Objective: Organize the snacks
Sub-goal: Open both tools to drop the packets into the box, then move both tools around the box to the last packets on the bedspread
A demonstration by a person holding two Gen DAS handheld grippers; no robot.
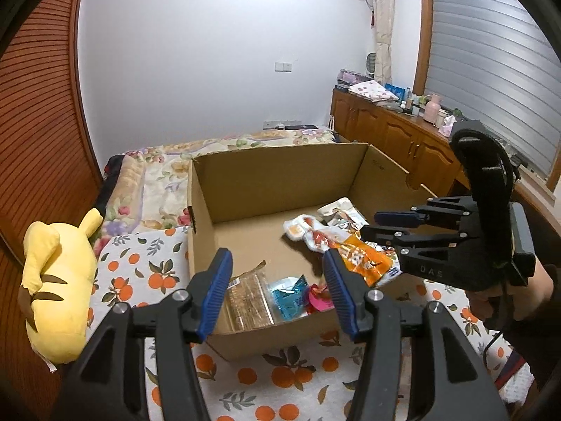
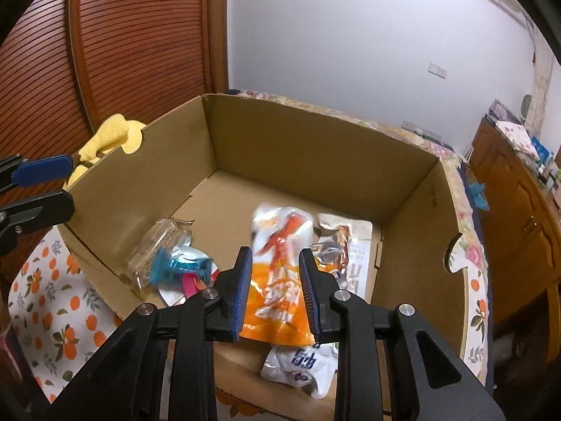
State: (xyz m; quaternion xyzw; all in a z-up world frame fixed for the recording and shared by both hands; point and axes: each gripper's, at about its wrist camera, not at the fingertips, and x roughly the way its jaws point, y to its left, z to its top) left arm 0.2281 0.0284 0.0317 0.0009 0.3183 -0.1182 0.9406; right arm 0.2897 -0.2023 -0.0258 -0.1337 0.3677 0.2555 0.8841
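An open cardboard box (image 1: 273, 182) (image 2: 315, 154) sits on a bed and holds several snack packets. An orange and white packet (image 2: 280, 280) (image 1: 357, 256) lies in the box beneath my right gripper (image 2: 275, 287), which is open above it with the jaws apart on either side. A clear cracker pack (image 1: 247, 294) (image 2: 154, 245), a teal packet (image 1: 289, 296) (image 2: 178, 265) and a pink one (image 1: 320, 298) lie near the box's front wall. A silver and white packet (image 2: 347, 242) lies to the right. My left gripper (image 1: 277, 291) is open and empty over the box's near edge. The right gripper shows in the left wrist view (image 1: 380, 224).
The bed has an orange-print sheet (image 1: 140, 270) (image 2: 63, 301). A yellow plush toy (image 1: 56, 280) (image 2: 112, 137) lies left of the box. A wooden sideboard (image 1: 396, 133) with clutter stands at the right; a slatted wooden door (image 2: 115, 45) at the left.
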